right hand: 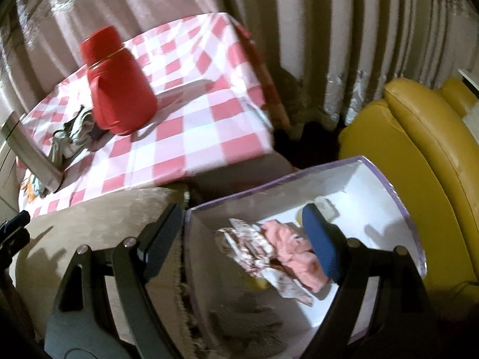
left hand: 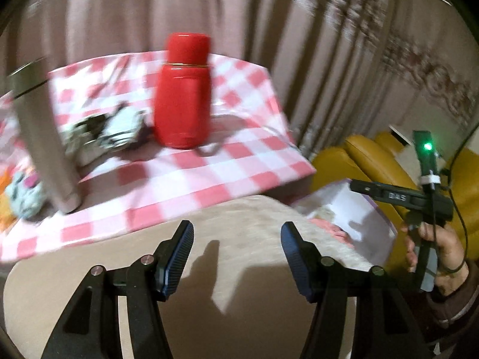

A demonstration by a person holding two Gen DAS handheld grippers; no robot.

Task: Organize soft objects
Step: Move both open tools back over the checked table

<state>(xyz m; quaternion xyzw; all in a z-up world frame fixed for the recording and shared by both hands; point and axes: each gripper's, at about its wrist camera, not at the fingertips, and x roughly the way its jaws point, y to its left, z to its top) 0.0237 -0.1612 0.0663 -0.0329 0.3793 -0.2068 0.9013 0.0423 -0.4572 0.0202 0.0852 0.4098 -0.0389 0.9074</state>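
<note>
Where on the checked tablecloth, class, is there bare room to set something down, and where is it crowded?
Free: the broad stretch of tablecloth right of the red flask, out to the table's right edge, and the near strip in front of it. Crowded: the left side, where crumpled cloths lie between the flask and the steel bottle, with more soft items at the left edge.

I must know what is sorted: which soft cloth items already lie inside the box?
The pink cloth and patterned white cloth lie in the white box; the black-and-white bundle remains on the checked tablecloth.

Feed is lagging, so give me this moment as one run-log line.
left gripper: open, empty | right gripper: open, empty, over box | in box: pink cloth | on table: crumpled cloth beside red flask
</note>
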